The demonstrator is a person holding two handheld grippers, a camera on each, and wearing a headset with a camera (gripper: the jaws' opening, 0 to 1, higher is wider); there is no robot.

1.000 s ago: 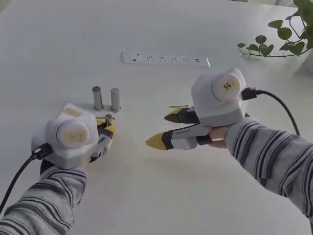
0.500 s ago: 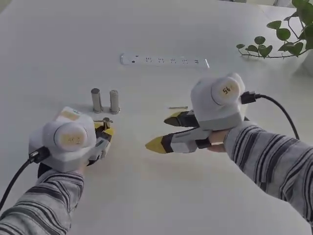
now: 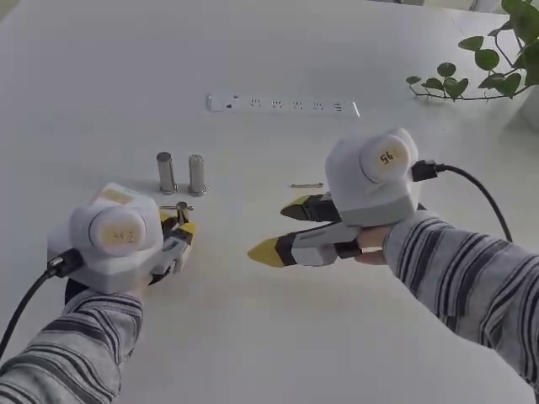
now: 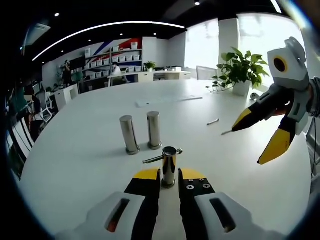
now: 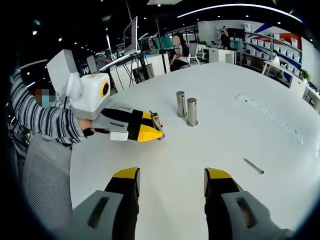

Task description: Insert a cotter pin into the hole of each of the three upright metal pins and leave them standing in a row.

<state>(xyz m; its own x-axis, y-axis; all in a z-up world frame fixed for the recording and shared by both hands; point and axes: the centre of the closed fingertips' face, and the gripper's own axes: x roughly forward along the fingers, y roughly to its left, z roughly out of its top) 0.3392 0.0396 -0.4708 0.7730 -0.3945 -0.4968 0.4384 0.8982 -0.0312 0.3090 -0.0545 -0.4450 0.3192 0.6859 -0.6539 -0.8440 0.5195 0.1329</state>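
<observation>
1. Clamping an upright metal pin (image 4: 169, 162) at its base, the left gripper (image 4: 169, 175) is squeezing it between both jaws, and a cotter pin (image 4: 152, 159) is sitting through its hole.
2. Two other pins (image 4: 129, 134) are standing side by side at eleven o'clock from it.
3. The right gripper (image 5: 172, 175) is hovering at three o'clock, jaws apart and empty.
4. A loose cotter pin (image 3: 306, 185) is lying on the table (image 3: 253, 50) at two o'clock.

- Left gripper (image 3: 180, 225): rounded white shell with a pale round disc (image 3: 118, 236) on top showing faint digits, and black jaws tipped in yellow.
- Right gripper (image 3: 274, 230): same white shell, and its round label (image 3: 386, 156) carries two dark digits.
- A black cable (image 3: 473, 180) comes off the right one, and a second cable (image 3: 24, 310), also black, comes off the left.
- Left sleeve (image 3: 80, 353) and right sleeve (image 3: 472, 278): both striped grey and dark.
- In the left gripper view: small screws (image 4: 190, 187) in the black jaw plates and dark slots (image 4: 119, 215) in the white housing.
</observation>
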